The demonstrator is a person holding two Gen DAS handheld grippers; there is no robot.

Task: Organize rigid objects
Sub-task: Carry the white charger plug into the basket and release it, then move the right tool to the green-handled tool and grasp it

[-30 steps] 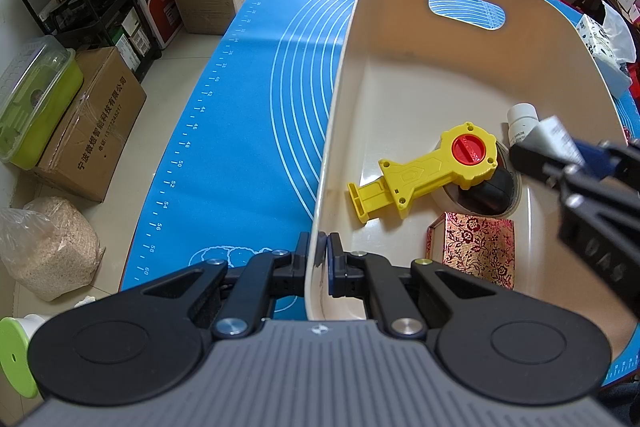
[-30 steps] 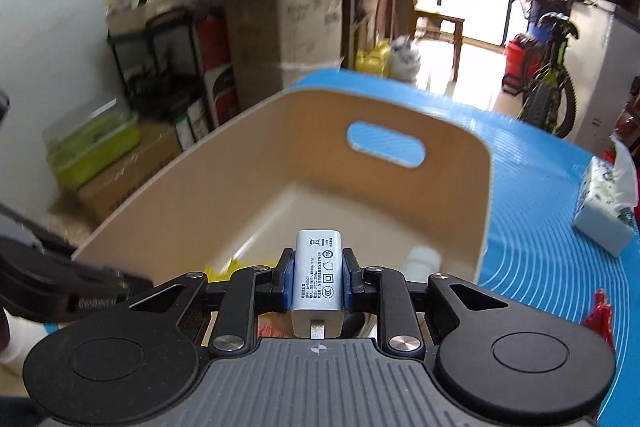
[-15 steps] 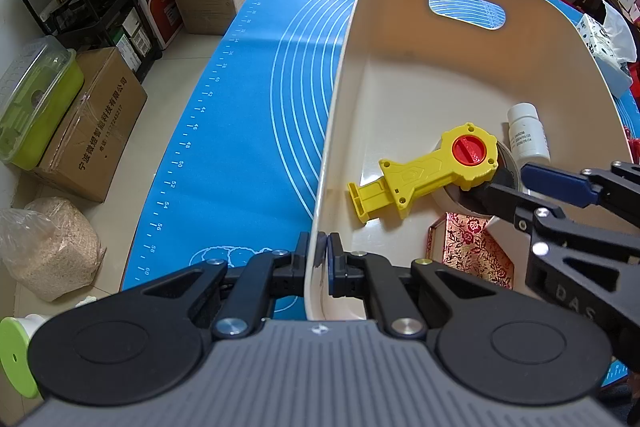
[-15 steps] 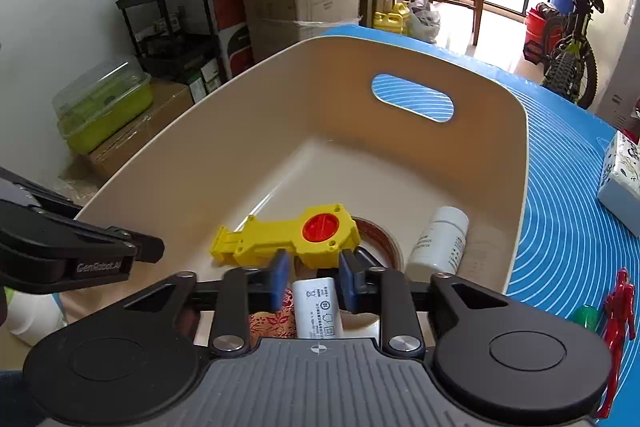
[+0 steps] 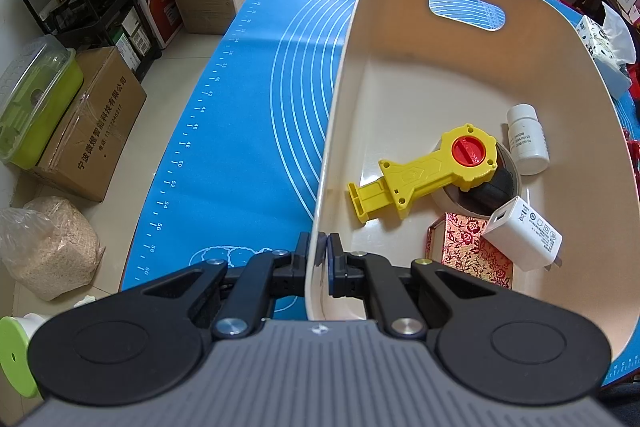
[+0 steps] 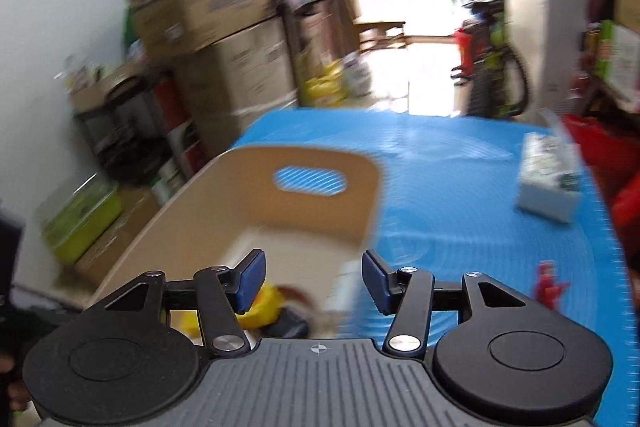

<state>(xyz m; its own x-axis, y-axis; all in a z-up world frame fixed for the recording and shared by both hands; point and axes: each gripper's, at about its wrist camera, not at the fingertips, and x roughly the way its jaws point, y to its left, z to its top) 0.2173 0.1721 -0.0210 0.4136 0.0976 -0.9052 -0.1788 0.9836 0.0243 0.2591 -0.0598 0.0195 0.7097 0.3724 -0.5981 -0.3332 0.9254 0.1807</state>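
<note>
Already in the cream plastic tub (image 5: 400,67), toward 4 o'clock: white plug block (image 5: 522,233), yellow toy key (image 5: 424,177), white bottle (image 5: 526,139); left claw (image 5: 318,259) pinching the tub's rim, right claw (image 6: 311,279) spread and empty; red toy figure (image 6: 550,283) left outside at 3 o'clock.

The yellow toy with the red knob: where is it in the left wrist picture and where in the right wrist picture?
Left wrist: the yellow toy lies on the floor of the cream bin, right of centre, its round head over a tape roll.
Right wrist: only a blurred yellow patch shows low and left of centre, beside the open right gripper.
Shared landmark: the bin's oval handle hole.
</note>
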